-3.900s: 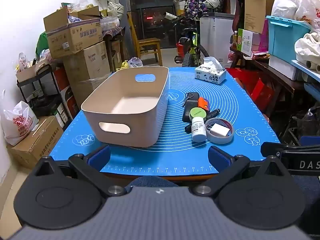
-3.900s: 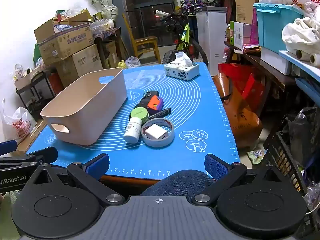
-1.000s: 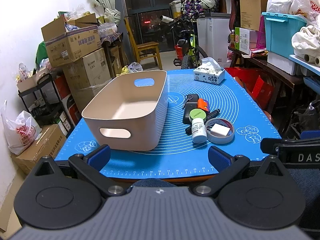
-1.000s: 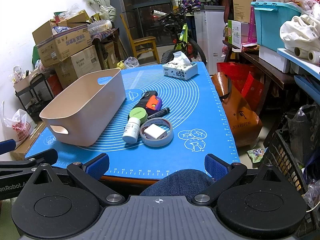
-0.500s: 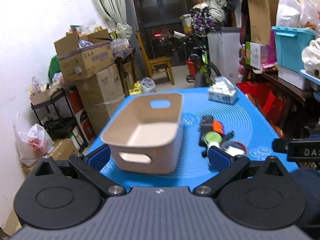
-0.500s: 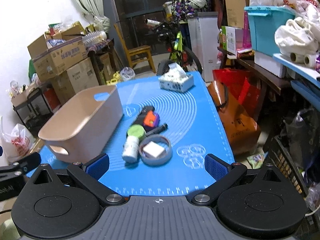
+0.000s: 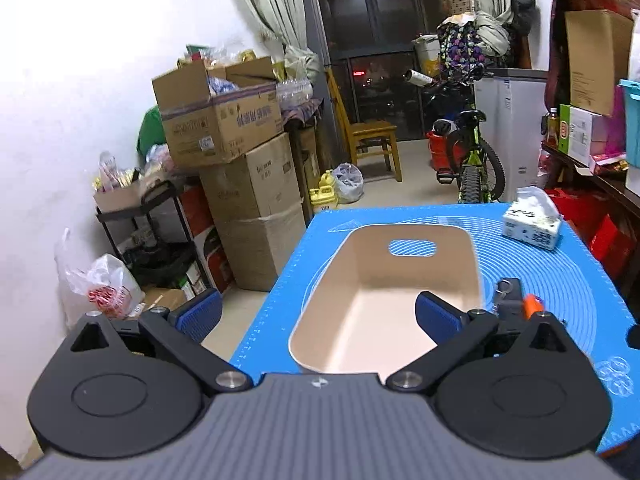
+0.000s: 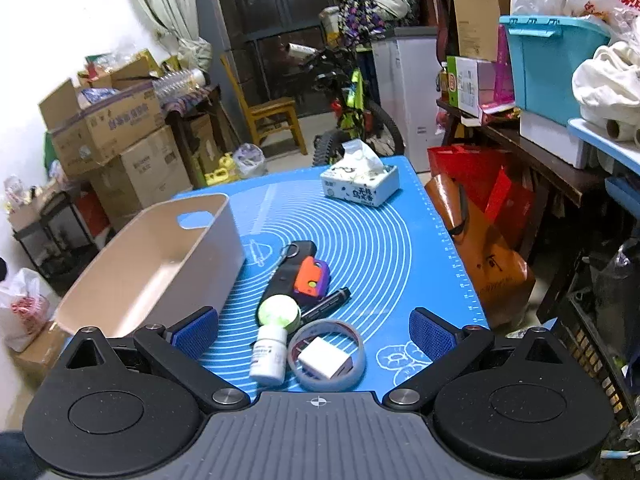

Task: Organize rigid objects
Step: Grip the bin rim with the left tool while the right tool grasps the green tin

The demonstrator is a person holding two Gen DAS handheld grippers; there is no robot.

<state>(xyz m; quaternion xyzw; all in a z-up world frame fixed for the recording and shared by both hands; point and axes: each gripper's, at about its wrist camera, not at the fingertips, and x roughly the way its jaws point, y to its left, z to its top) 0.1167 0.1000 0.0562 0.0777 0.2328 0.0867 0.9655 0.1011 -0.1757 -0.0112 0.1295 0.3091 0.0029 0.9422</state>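
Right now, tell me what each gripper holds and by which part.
Nothing is held. The left gripper and right gripper are both open, with nothing between the fingers.

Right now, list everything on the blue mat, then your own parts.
bin: 1, beige, left side of mat, nothing visible inside
tissue box: 1, white, far end of mat
black case: 1, black with key ring, right of bin
orange and purple block: 1, lying on the case
marker: 1, black, beside the block
round tin: 1, green lid, near the case's near end
pill bottle: 1, white, lying on its side
tape ring: 1, clear, around a white cube
mat: 1, blue
left tongs: open, over the bin
right tongs: open, over the bottle and tape
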